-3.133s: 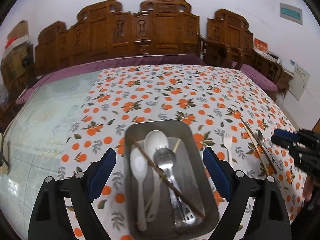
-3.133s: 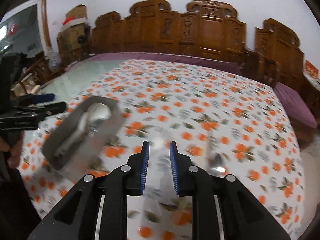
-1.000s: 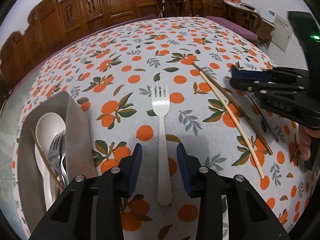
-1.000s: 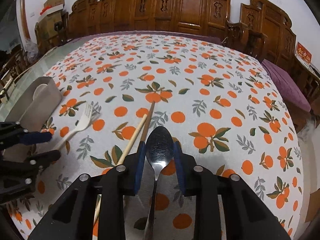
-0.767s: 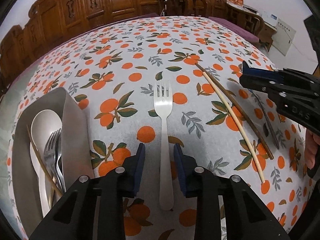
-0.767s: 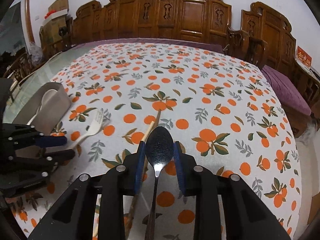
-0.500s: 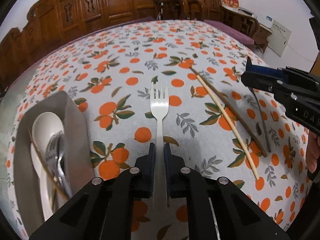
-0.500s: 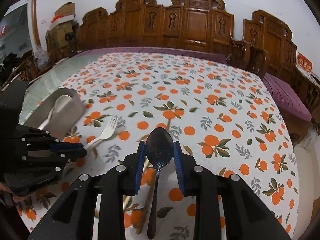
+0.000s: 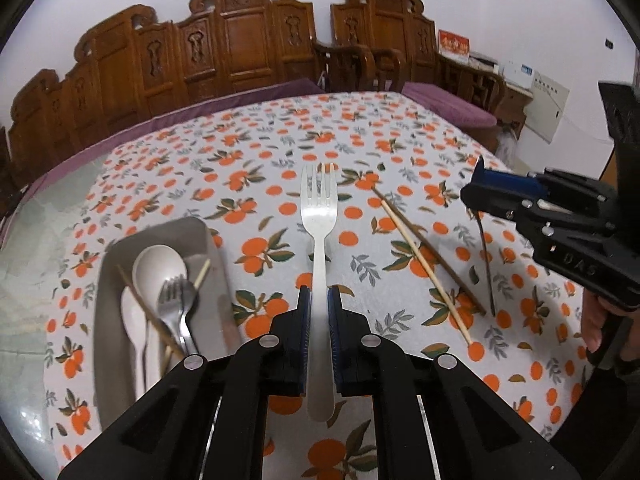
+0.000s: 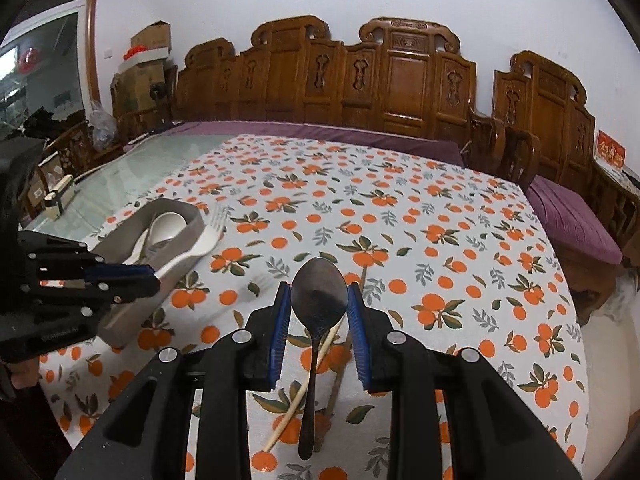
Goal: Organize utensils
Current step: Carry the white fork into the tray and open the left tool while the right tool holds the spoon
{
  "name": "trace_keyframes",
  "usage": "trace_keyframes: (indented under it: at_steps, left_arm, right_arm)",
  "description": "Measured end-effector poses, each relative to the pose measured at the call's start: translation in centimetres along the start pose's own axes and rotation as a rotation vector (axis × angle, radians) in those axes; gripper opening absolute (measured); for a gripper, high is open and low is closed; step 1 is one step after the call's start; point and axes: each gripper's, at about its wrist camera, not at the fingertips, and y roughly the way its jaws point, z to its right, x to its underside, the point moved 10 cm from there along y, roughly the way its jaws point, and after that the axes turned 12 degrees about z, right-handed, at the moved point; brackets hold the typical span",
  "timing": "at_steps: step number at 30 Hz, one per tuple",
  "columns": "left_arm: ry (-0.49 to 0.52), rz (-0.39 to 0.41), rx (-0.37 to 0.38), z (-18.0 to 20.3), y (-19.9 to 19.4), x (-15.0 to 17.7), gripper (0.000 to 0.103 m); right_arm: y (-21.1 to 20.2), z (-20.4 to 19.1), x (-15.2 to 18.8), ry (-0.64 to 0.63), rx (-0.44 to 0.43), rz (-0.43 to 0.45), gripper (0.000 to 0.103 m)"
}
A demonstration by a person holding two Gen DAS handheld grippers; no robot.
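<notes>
The left claw [image 9: 319,322] pinches the white fork [image 9: 319,240] pointing straight ahead, the metal tray [image 9: 102,280] sits close on its left side, and the right claw [image 10: 319,312], farther away, hugs a dark spoon [image 10: 318,296] by its bowl.

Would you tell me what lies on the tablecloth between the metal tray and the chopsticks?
Only bare tablecloth; the fork there hangs in the left claw, seen in the left wrist view.

both wrist views look steeply down, close over the tablecloth [image 9: 280,152], sharing the tray [image 10: 128,232].
</notes>
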Motion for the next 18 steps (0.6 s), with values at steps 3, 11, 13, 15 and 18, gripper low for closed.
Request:
trace_keyframes:
  at_steps: [3,11,13,15,18]
  left_arm:
    - [-0.014,0.016,-0.004,-0.6,-0.8,-0.4,0.008]
    - [-0.054,0.037,-0.041,-3.5,-3.1,-0.3,0.008]
    - [-0.066,0.041,-0.051,-4.2,-3.5,-0.2,0.008]
    - [-0.077,0.042,-0.063,-5.0,-4.0,-0.1,0.008]
    - [-0.091,0.042,-0.078,-6.0,-4.5,0.2,0.008]
  right_arm:
    - [-0.4,-0.4,-0.3,-0.009,-0.003,0.012,0.03]
    - [-1.5,-1.7,-1.8,-0.025,-0.024,0.056,0.03]
    - [-1.8,-2.1,-2.1,-0.029,-0.031,0.065,0.03]
    - [-2.0,-2.7,-2.5,-0.037,-0.038,0.073,0.03]
    - [-2.3,-3.5,-3.0,-0.048,-0.051,0.082,0.03]
